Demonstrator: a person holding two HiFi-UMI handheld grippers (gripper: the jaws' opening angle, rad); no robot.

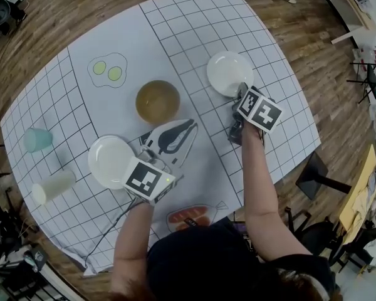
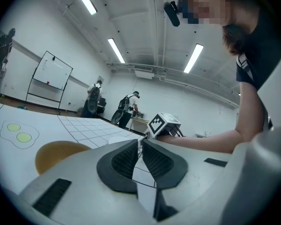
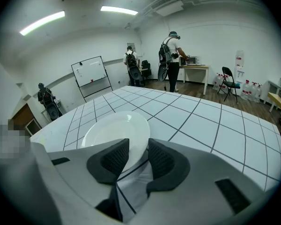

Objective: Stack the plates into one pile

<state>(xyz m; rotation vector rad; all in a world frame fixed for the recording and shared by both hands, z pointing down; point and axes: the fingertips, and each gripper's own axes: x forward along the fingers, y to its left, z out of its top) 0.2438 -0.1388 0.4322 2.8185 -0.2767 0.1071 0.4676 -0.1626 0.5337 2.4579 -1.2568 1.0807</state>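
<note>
**Two plates well apart, no pile yet**

At the left edge of the surface (image 1: 194,30), a teal cup (image 1: 37,139) and a white cup (image 1: 52,187) sit out of the way. Next comes the left plate (image 1: 109,160), flat on the gridded cover on the person's side, with nothing on it. The left tool (image 2: 140,143) is just beside that plate's right rim. In its own view the two pads meet at the tips with nothing between them. It points nearly level across the surface toward the other hand, not at the plate. A brown bowl (image 1: 158,101) sits beyond it, roughly between the two plates.

Further right, the right plate (image 1: 229,73) lies flat and bare, well apart from the left one. The right tool (image 3: 138,143) is tipped down at the plate's near rim. Its jaws stand apart with that rim in the gap between them. The pads do not look to be pressing on it, so the plate reads as straddled rather than gripped.

By these views the task is at its very start, since no plate rests on another. What remains is to close on the right plate, lift it, carry it past the bowl and set it on the left plate, or the reverse. The task does not say whether the bowl belongs in the pile.
</note>
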